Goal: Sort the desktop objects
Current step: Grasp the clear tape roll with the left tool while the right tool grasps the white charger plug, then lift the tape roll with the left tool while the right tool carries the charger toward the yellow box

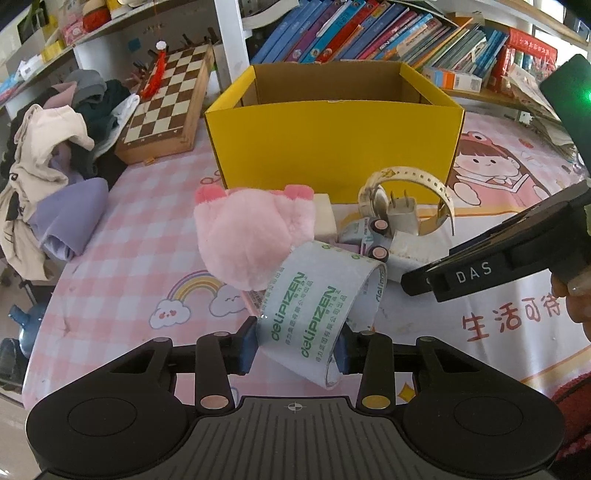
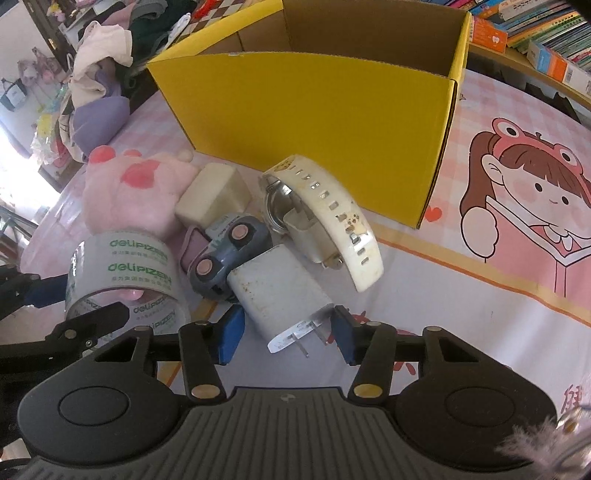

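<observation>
My left gripper is shut on a roll of clear tape printed with green letters, tilted just above the table; the roll also shows in the right wrist view. My right gripper is open, with a blue pad on each side of a white plug adapter lying on the table. Beyond lie a pink plush toy, a grey-blue toy car, a cream block, a cream-strapped watch and another white plug. An open yellow cardboard box stands behind them.
A chessboard case and a pile of clothes sit at the left. Shelves of books run behind the box. The pink cartoon tablecloth covers the table.
</observation>
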`<state>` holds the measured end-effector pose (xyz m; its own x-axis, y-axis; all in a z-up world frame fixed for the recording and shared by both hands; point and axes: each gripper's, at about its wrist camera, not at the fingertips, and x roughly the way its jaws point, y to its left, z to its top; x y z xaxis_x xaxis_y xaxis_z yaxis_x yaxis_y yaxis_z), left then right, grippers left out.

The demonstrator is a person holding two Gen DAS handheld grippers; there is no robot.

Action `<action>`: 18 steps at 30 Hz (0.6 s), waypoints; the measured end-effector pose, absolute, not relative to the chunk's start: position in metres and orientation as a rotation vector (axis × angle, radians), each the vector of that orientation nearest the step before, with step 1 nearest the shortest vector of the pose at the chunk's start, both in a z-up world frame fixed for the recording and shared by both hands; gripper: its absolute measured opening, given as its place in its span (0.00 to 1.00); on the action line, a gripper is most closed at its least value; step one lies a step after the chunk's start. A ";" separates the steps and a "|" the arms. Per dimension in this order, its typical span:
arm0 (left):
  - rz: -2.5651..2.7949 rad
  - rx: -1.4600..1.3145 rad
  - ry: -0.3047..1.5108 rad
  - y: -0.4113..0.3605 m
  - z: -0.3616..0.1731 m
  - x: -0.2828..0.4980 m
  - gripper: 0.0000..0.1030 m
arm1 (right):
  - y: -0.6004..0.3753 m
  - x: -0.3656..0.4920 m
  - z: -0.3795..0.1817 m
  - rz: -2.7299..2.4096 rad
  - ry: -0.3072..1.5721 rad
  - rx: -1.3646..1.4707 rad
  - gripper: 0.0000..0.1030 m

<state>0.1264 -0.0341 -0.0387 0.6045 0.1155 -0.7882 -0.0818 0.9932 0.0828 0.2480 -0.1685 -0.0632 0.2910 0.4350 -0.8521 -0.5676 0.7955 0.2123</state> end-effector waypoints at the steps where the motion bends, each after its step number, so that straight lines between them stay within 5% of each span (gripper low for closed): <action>1: 0.112 0.032 0.912 -0.033 -0.038 0.126 0.38 | -0.169 0.246 -0.061 0.674 1.078 -0.138 0.48; 6: 0.103 -0.003 0.883 -0.028 -0.029 0.122 0.33 | -0.174 0.236 -0.050 0.679 1.040 -0.127 0.48; 8: 0.088 -0.009 0.876 -0.026 -0.028 0.120 0.22 | -0.176 0.232 -0.049 0.670 1.039 -0.118 0.48; 9: 0.072 -0.013 0.876 -0.025 -0.028 0.120 0.08 | -0.178 0.230 -0.049 0.663 1.042 -0.115 0.48; 18: -0.051 -0.067 0.846 0.005 -0.033 0.124 0.03 | -0.182 0.210 -0.039 0.499 1.022 -0.066 0.48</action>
<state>0.1235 0.0050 -0.0326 0.6622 -0.0713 -0.7459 0.0179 0.9967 -0.0794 0.2102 -0.1819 -0.0393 0.4206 0.3679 -0.8293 -0.4281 0.8864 0.1762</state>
